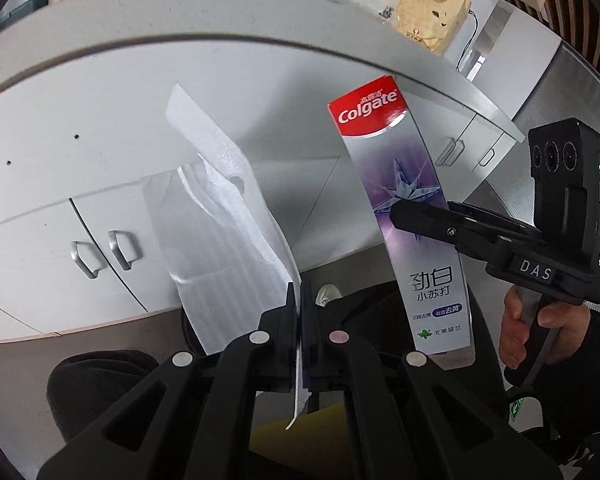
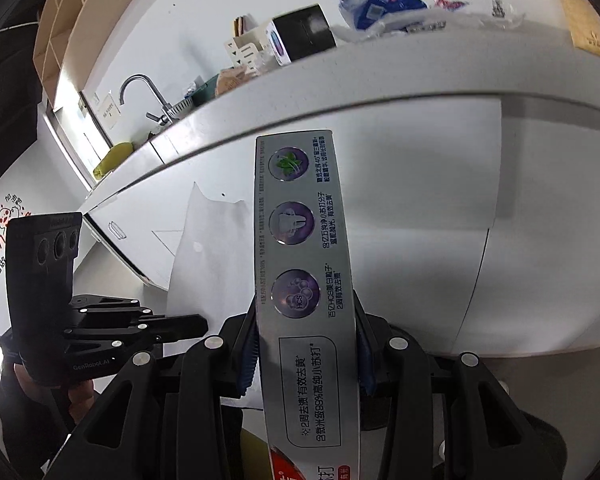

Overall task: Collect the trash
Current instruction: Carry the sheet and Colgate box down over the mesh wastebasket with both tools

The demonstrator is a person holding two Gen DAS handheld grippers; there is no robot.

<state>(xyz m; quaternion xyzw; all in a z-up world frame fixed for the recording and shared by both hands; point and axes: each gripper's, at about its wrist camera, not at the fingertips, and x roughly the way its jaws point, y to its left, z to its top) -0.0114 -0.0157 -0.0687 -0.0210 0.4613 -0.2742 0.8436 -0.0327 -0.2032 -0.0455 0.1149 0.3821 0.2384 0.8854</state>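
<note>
The left gripper [image 1: 297, 320] pinches a thin, ribbed white foam sheet [image 1: 224, 216] standing above its jaws; the right gripper [image 2: 306, 354] clamps a long glossy silver-purple Colgate toothpaste box [image 2: 300, 240] across its width, before white cabinets [image 1: 80, 152]

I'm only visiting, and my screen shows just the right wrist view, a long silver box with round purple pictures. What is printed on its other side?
Observer: The long silver toothpaste box has a red Colgate band at its top.
Operator: What does the other tool hold?
Observer: The left gripper is shut on a thin white foam sheet.
Operator: Who holds my tool?
Observer: A hand in a dark sleeve grips the right gripper by its handle.
</note>
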